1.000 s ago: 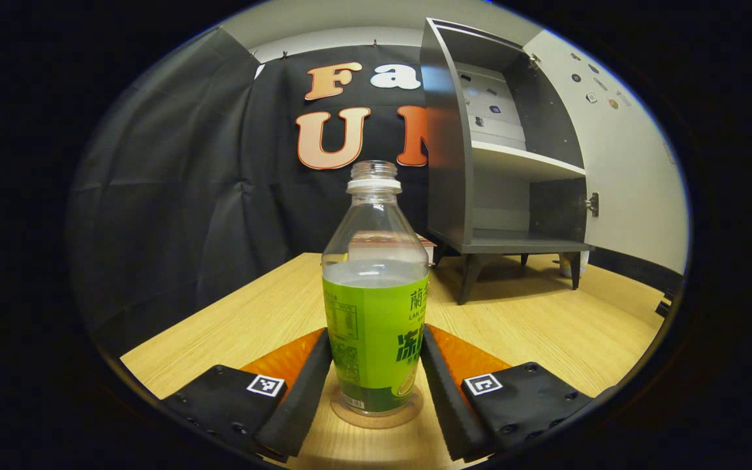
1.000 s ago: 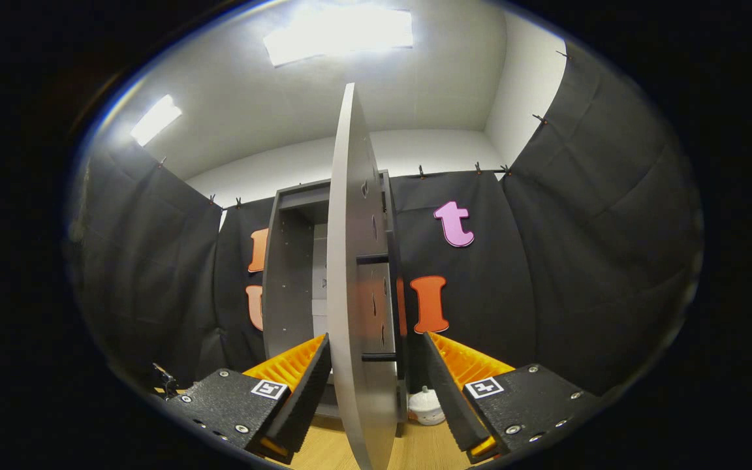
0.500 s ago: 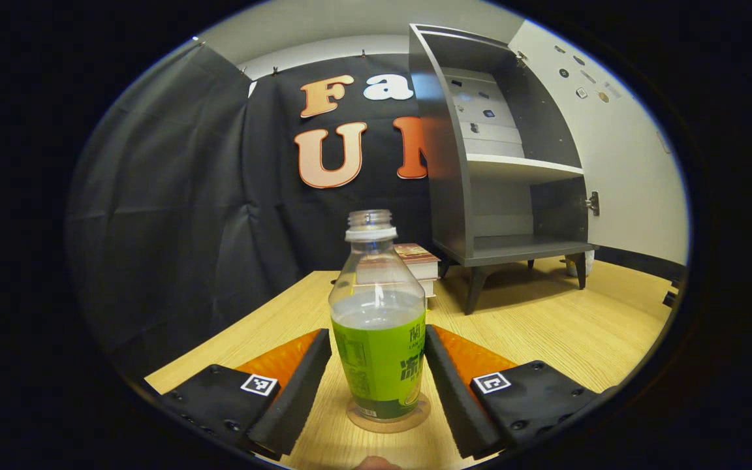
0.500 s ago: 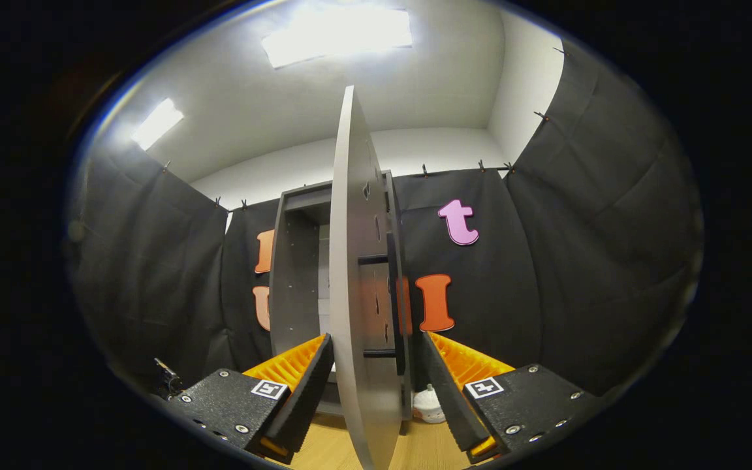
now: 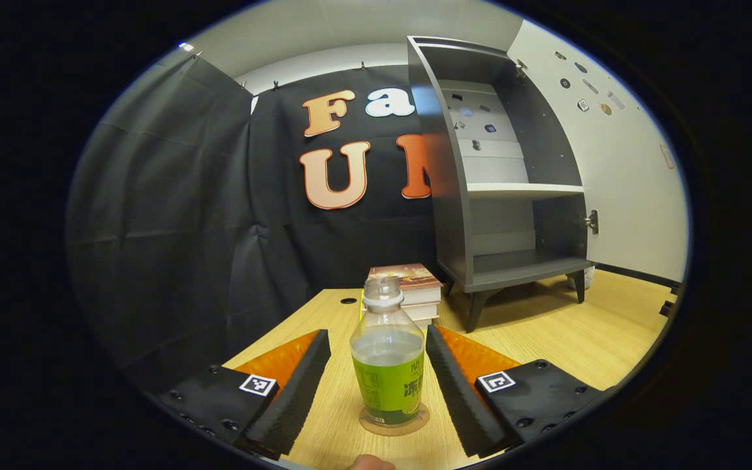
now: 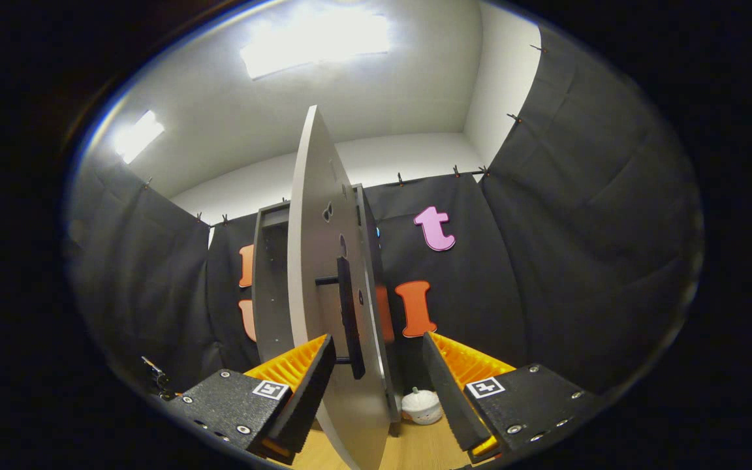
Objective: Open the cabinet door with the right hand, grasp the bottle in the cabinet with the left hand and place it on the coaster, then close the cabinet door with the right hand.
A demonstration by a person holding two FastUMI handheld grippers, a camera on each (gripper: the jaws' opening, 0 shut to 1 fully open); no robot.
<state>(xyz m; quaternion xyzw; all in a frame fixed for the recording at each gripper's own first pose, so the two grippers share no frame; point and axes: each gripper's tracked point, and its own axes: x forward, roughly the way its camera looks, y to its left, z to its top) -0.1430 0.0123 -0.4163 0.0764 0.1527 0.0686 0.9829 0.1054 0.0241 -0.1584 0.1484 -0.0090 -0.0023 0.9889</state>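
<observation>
Wooden table (image 5: 546, 333), black-curtained booth

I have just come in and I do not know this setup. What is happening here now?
A person works with two handheld grippers. The bottle stands on the coaster on the table, between the open fingers of the left gripper, untouched. The right gripper is open around the edge of the open cabinet door, whose handle sits between its fingers.

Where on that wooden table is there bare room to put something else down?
Bare wood lies right of the bottle, between it and the cabinet legs, and left of the bottle toward the cloth wall. It is crowded behind the bottle, where stacked books sit, and on the coaster, which the bottle occupies.
</observation>
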